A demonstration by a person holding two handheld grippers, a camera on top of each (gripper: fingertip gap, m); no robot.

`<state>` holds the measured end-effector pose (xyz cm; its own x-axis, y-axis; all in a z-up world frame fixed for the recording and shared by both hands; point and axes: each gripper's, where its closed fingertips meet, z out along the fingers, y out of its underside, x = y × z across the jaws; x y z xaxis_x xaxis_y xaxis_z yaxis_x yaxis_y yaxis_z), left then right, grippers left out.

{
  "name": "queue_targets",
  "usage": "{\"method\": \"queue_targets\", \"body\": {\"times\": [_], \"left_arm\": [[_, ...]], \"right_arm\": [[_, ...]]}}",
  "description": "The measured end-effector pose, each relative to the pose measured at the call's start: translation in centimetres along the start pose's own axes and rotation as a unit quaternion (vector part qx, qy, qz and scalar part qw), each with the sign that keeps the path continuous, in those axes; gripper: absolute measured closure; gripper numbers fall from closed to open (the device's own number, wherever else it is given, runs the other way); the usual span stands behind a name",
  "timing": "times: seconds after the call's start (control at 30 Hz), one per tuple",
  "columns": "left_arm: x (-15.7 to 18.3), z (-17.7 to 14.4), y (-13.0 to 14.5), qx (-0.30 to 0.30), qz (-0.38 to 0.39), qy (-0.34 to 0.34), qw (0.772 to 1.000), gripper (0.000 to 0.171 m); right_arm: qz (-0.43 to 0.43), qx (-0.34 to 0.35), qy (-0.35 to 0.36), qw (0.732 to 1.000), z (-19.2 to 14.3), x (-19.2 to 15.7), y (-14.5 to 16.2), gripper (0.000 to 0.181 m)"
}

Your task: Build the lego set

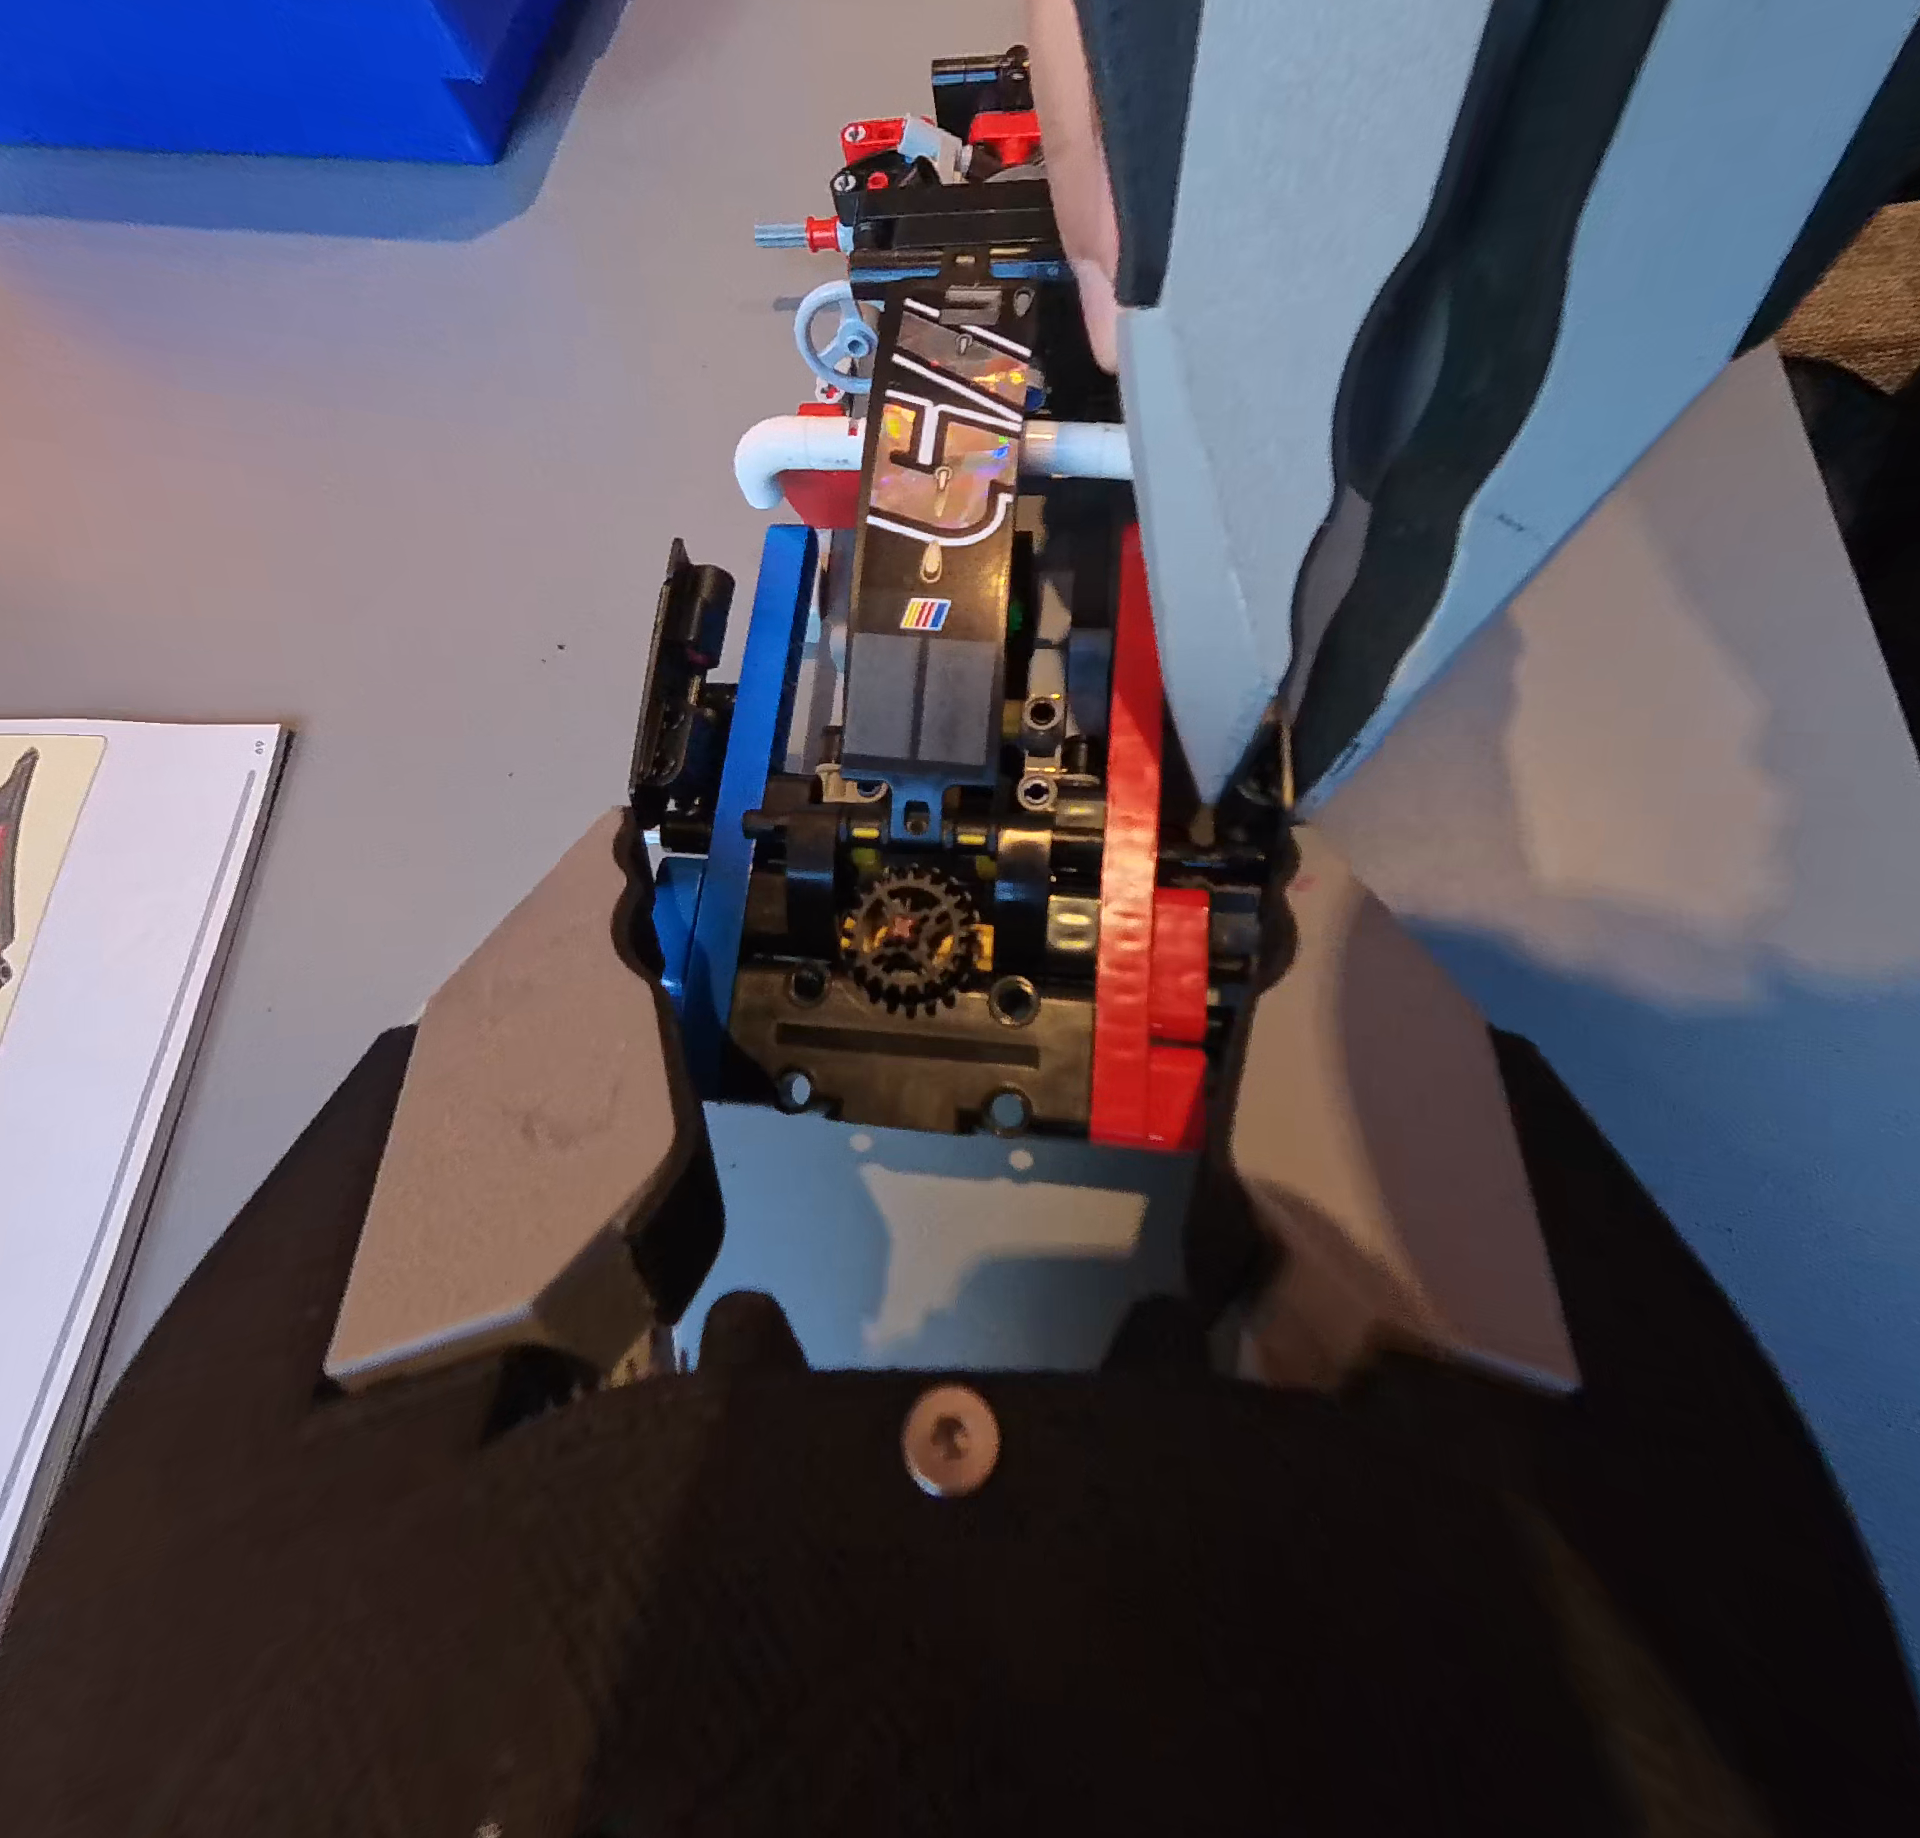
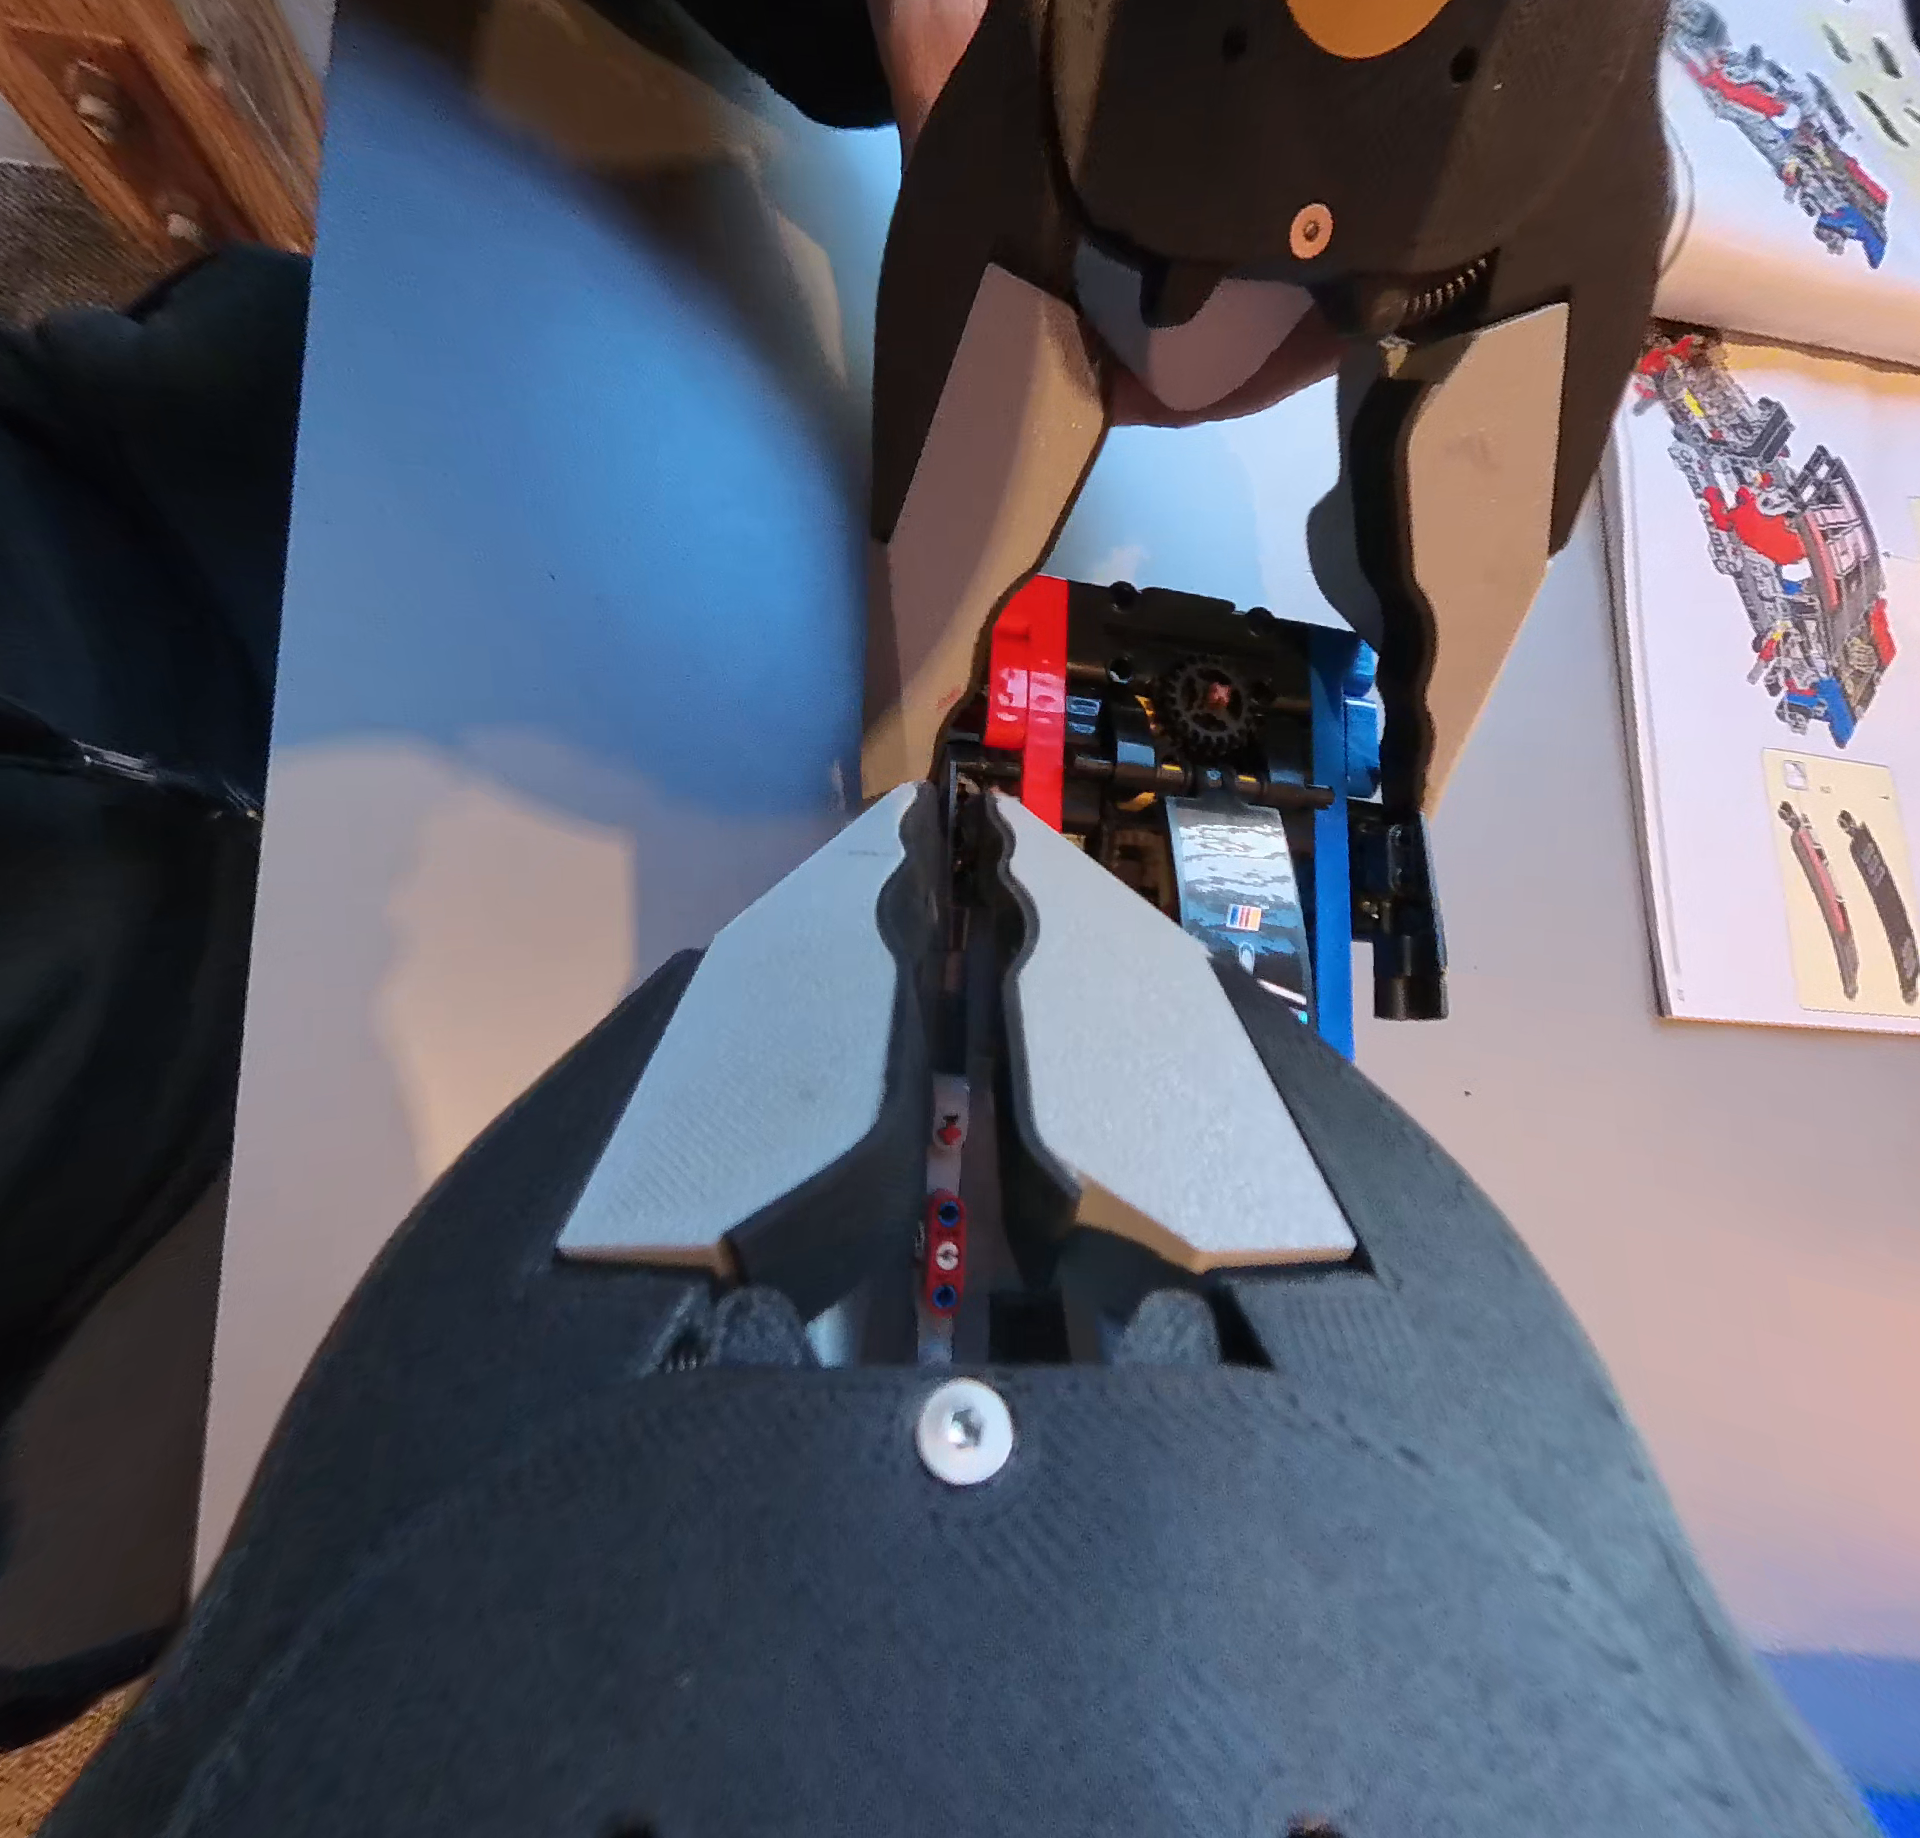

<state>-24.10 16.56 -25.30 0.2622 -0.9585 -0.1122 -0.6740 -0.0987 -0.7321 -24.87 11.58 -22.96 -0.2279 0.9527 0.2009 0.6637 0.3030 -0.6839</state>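
A part-built lego car (image 1: 914, 1009), black with a blue beam on one side and a red beam on the other, lies on the grey table (image 1: 416, 438). My left gripper (image 1: 956, 905) is shut on its near end, one finger on each side. My right gripper (image 2: 956, 801) comes in from the far end, shut on a thin black piece (image 2: 961, 853) held against the car's red side. In the left wrist view the right gripper (image 1: 1236, 796) reaches down from the top right. In the right wrist view the left gripper (image 2: 1153, 739) straddles the car (image 2: 1174, 687).
An open instruction booklet (image 1: 114, 1009) lies left of the car and also shows in the right wrist view (image 2: 1766, 645). A blue bin (image 1: 260, 32) stands at the far left. A person's dark sleeve (image 2: 114, 645) is beyond the table edge.
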Motion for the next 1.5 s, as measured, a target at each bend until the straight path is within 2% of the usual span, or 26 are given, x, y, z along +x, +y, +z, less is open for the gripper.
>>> {"method": "queue_targets", "body": {"times": [0.37, 0.77, 1.1, 1.27, 1.37, 1.5], "left_arm": [[-0.2, 0.1, 0.0, 0.004, 0.0, -0.024, 1.0, 0.06], [-0.6, -0.7, -0.2, 0.022, 0.01, -0.044, 0.999, 0.064], [-0.8, -1.4, -0.4, 0.036, -0.005, 0.012, 0.999, 0.065], [-1.2, -2.0, -0.2, 0.041, -0.006, -0.027, 0.999, 0.068], [-1.2, -3.2, -0.4, 0.05, 0.021, -0.061, 0.997, 0.08], [0.5, -3.6, -0.2, 0.046, 0.063, -0.049, 0.996, 0.115]], "right_arm": [[-0.01, -0.018, 0.024, 1.0, 0.2, 0.2, 0.1, 0.178], [0.011, -0.005, 0.008, 1.0, 0.3, 0.5, 0.1, 0.177], [0.033, 0.012, -0.005, 0.999, 0.4, 0.7, -0.1, 0.177], [0.033, 0.009, 0.004, 0.999, 0.6, 1.0, -0.1, 0.177], [0.038, 0.009, 0.004, 0.999, 0.6, 1.2, -0.1, 0.177], [0.036, 0.008, 0.001, 0.999, 0.6, 1.2, -0.1, 0.177]]}}
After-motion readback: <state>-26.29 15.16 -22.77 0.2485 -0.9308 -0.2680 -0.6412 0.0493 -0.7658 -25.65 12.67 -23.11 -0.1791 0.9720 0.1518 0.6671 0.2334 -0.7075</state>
